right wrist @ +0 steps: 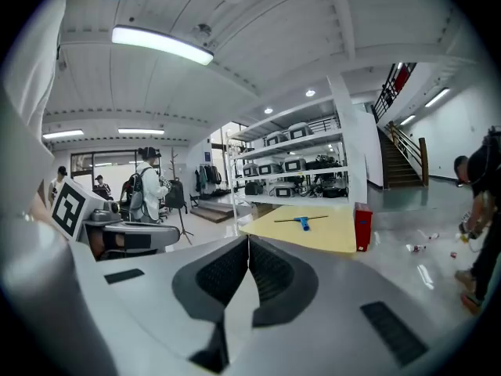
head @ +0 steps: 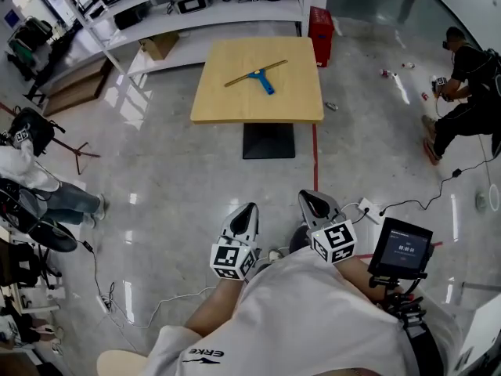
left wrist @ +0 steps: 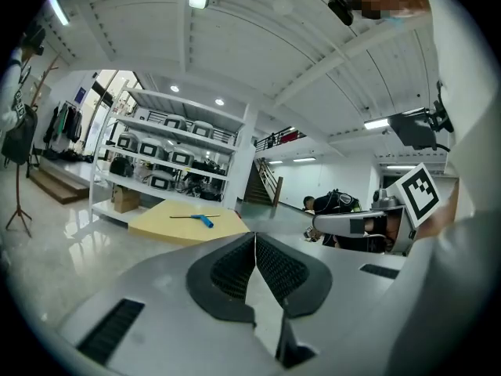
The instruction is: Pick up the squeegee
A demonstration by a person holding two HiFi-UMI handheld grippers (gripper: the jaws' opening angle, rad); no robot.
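Note:
A squeegee (head: 258,76) with a blue handle and a long thin blade lies on a square light-wood table (head: 227,104) well ahead of me. It shows small and far off as the squeegee (left wrist: 199,218) in the left gripper view and the squeegee (right wrist: 301,222) in the right gripper view. My left gripper (head: 249,209) and right gripper (head: 313,198) are held side by side close to my body, over the floor and far short of the table. Both have their jaws pressed together with nothing between them.
White shelving (head: 196,6) with boxes stands behind the table, and a red box (head: 320,31) sits by its far right corner. A crouching person (head: 466,92) is at the right, another person (head: 31,182) at the left. Cables (head: 438,190) trail over the glossy floor.

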